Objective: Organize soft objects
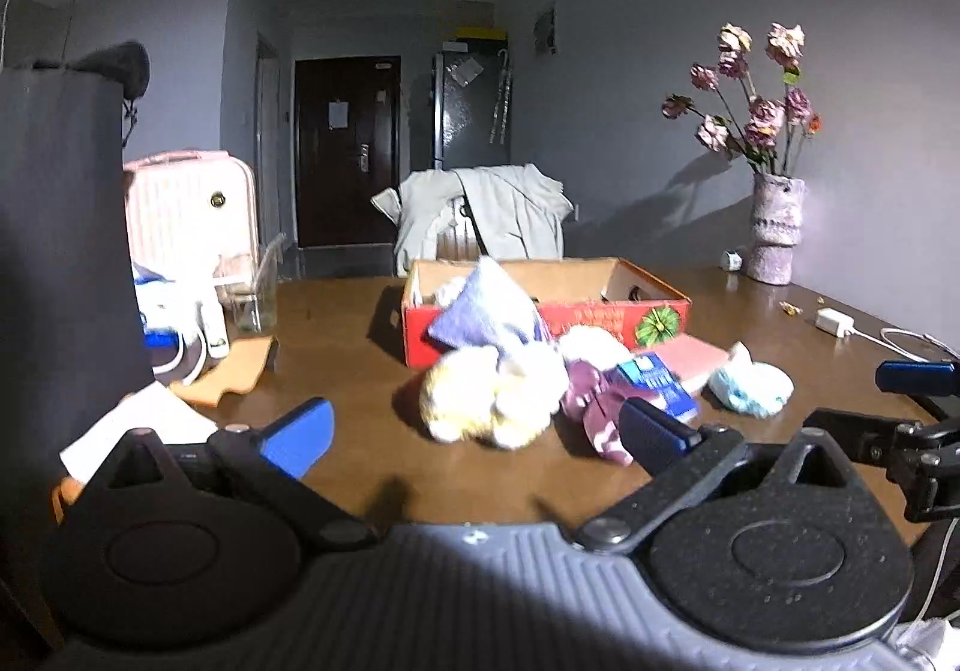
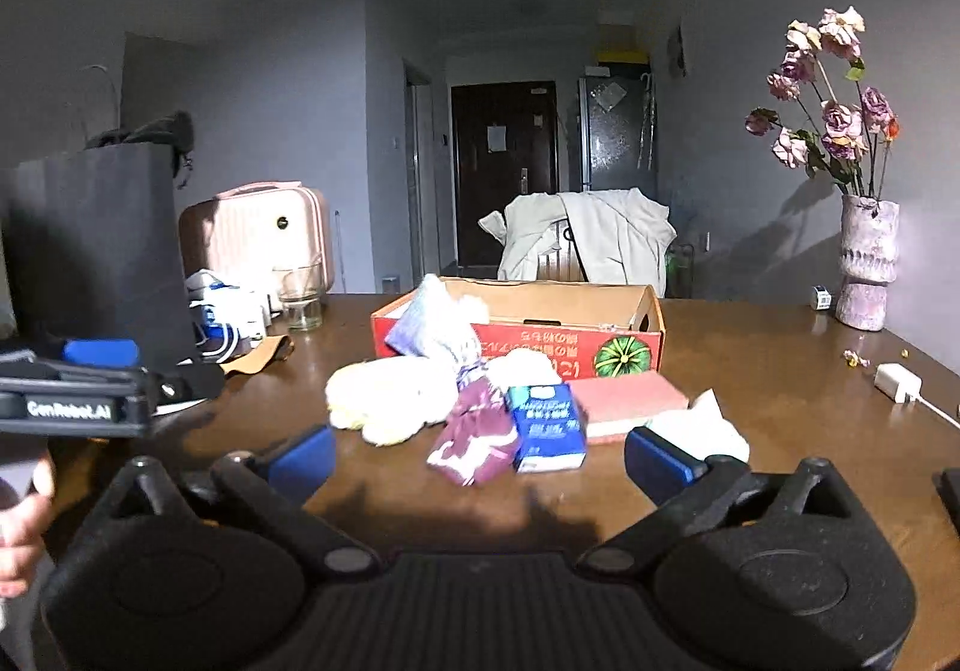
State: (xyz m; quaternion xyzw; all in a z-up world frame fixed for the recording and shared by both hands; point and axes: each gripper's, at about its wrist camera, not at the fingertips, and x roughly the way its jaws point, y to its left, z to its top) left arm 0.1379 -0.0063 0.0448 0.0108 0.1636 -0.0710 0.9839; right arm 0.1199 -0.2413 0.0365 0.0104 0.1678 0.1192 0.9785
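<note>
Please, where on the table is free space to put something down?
Bare wood lies between the red cardboard box and the vase, and also between the box and the drinking glass. In front of the box it is crowded with soft toys and tissue packs.

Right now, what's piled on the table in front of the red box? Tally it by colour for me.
Cream plush pieces: 2, as far as the blur lets me tell
Lavender cloth, draped over the box edge: 1
Purple patterned cloth: 1
Blue packet: 1
Pink block: 1
Pale blue fluffy piece: 1
Total: 7
</note>
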